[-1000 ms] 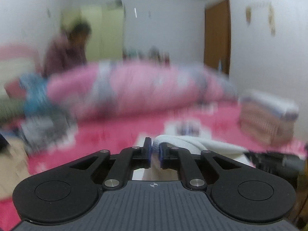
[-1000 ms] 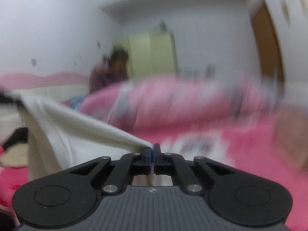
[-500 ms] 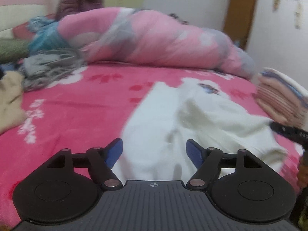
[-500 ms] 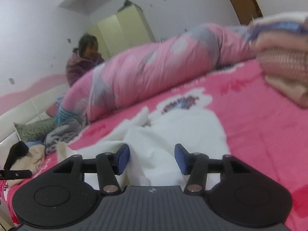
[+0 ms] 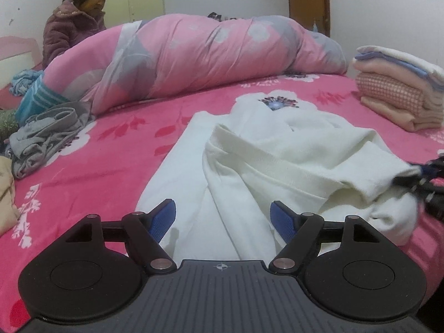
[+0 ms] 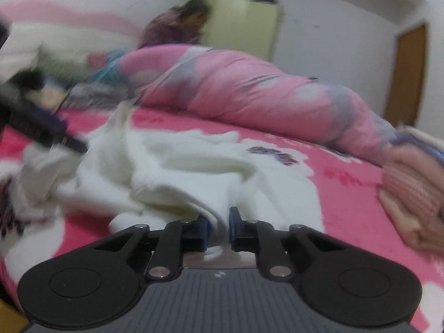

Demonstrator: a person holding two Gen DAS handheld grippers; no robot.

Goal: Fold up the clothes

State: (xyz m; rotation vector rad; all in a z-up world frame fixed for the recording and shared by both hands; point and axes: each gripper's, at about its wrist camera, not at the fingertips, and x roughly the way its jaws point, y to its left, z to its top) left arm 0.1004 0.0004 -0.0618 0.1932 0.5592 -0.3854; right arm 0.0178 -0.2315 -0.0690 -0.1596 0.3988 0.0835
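Note:
A white garment [image 5: 249, 166] lies rumpled on the pink flowered bed [image 5: 97, 172], one part doubled over with a ribbed hem showing. My left gripper [image 5: 223, 219] hovers open over its near edge, blue pads [image 5: 163, 219] wide apart with nothing between them. My right gripper [image 6: 217, 227] is shut on a fold of the same white garment [image 6: 180, 172]. The left wrist view shows that right gripper [image 5: 424, 177] at the far right, pinching the cloth's corner. In the blurred right wrist view the left gripper [image 6: 41, 127] appears as a dark shape at the left.
A rolled pink and grey quilt [image 5: 194, 55] spans the back of the bed. Folded clothes are stacked [image 5: 396, 94] at the right. A grey heap of clothes [image 5: 47, 136] lies at the left. A person in a purple jacket [image 5: 72, 30] sits behind the quilt.
Both grippers held the garment up, then let it drop on the bed and opened. Since then the right gripper has shut on a fold; the left stays open.

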